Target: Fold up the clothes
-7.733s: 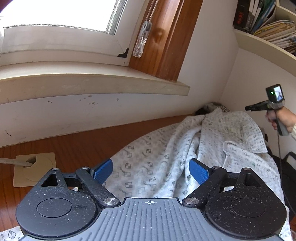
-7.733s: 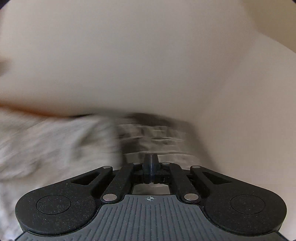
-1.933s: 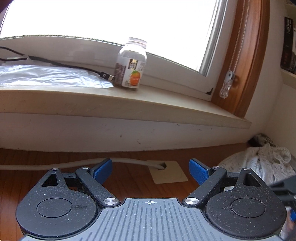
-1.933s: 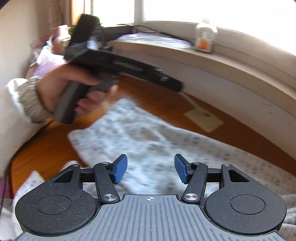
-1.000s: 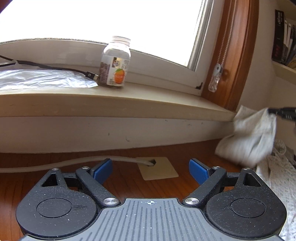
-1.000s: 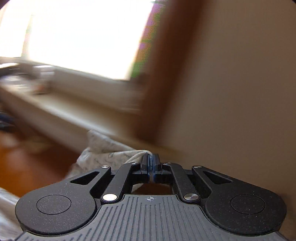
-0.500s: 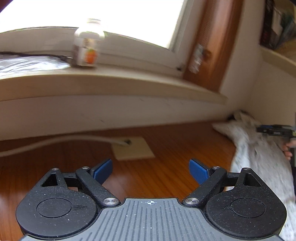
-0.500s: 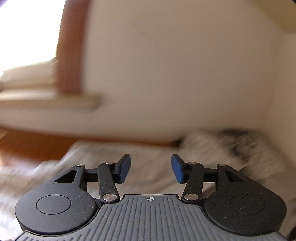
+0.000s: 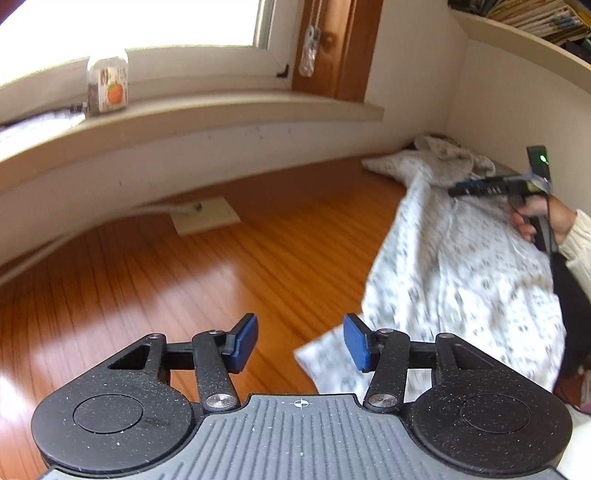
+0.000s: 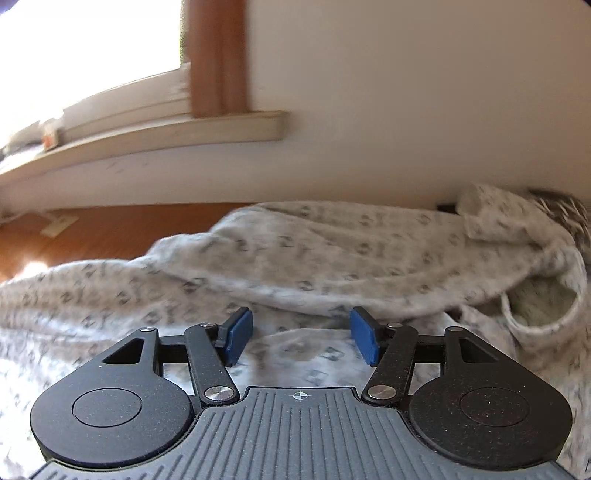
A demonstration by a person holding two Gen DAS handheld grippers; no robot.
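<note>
A white garment with a small grey print point(image 9: 454, 269) lies spread on the wooden table point(image 9: 184, 266), reaching into the far right corner. My left gripper point(image 9: 301, 345) is open and empty, just left of the garment's near corner. My right gripper point(image 10: 301, 339) is open and empty, low over the crumpled cloth point(image 10: 332, 251). It also shows in the left wrist view point(image 9: 480, 190), held in a hand above the garment.
A window sill point(image 9: 221, 110) with a jar point(image 9: 108, 85) runs along the back wall. A beige cable plate point(image 9: 205, 220) sits in the table. A shelf with books point(image 9: 535, 22) is at the upper right. A dark item point(image 10: 561, 206) lies behind the garment.
My right gripper let go of the garment, which dropped flat on the table, and lowered toward it. My left gripper swung right toward the garment's near corner, its jaws narrower than before.
</note>
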